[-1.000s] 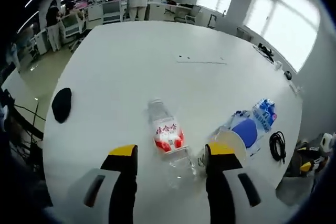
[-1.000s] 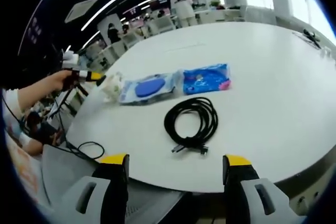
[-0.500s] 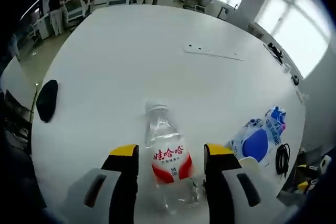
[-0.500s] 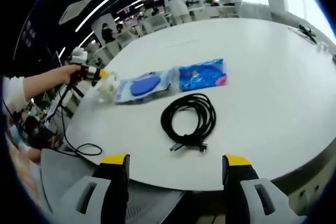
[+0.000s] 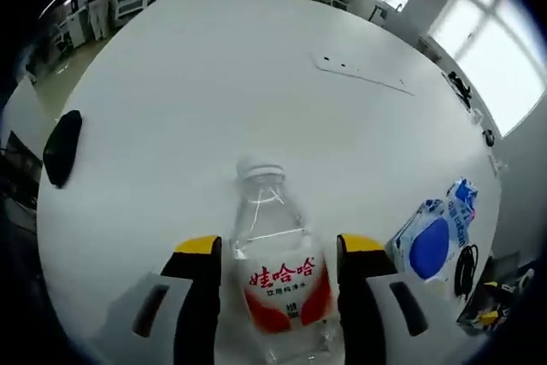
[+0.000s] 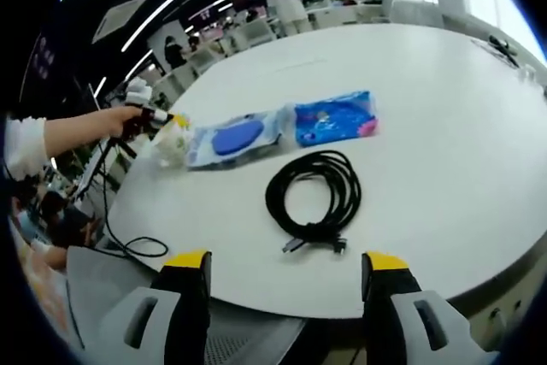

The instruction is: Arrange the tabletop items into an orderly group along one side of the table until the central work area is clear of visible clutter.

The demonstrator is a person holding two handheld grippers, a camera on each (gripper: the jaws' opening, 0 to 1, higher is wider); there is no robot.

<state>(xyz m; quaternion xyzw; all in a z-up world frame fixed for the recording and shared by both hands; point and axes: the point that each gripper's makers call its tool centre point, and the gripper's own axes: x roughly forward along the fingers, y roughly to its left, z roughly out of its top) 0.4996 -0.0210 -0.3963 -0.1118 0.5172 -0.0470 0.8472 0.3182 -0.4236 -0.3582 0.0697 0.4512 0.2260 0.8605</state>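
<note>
Bottle [image 5: 278,279] stood between my left gripper's [image 5: 278,254] jaws, which flanked it; I could not tell whether they pressed. Right gripper [image 6: 286,271] hung wide, holding nothing, off the table [image 6: 444,126] edge. I judged grouping underway. Count, left to right: one black pouch [image 5: 61,147], one bottle, two blue packets [image 6: 232,138] [image 6: 333,117], one cable coil [image 6: 314,198].

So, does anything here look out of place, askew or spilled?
The bottle lies on its side between the left tool jaws, cap away from the camera, no spill visible. The cable is loosely coiled, one end trailing, and the blue packets sit slightly askew on the table. Nothing looks damaged.
</note>
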